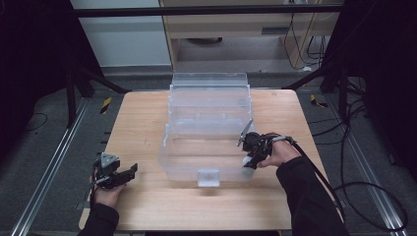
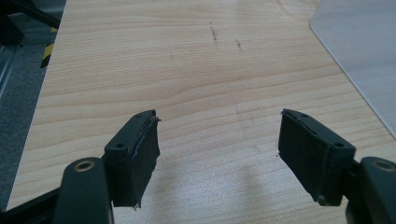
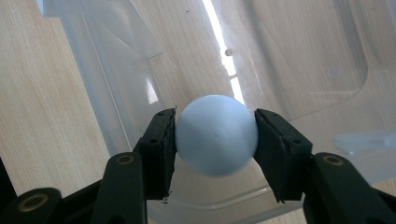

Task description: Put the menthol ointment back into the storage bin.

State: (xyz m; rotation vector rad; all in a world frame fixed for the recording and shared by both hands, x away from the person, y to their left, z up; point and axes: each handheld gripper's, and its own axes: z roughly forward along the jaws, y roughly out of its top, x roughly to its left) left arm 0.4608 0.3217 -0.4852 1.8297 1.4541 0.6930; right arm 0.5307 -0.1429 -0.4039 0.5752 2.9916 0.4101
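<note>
A pale blue ball (image 3: 217, 135) sits squeezed between the two black pads of my right gripper (image 3: 215, 140), which is shut on it. In the high view that right gripper (image 1: 249, 158) hangs over the right front corner of a clear plastic box (image 1: 209, 169) with its lid folded back; the ball (image 1: 246, 161) shows as a small pale spot at the jaws. My left gripper (image 1: 129, 173) rests near the table's front left, jaws wide apart. In the left gripper view the left gripper (image 2: 219, 144) is open over bare wood, with nothing between its pads.
The wooden table (image 1: 142, 118) carries the clear box at its middle, lid (image 1: 209, 81) leaning back at the far side. A white latch (image 1: 208, 177) sits on the box's front wall. Black frame posts and cables stand around the table. A box corner (image 2: 364, 56) lies right of the left gripper.
</note>
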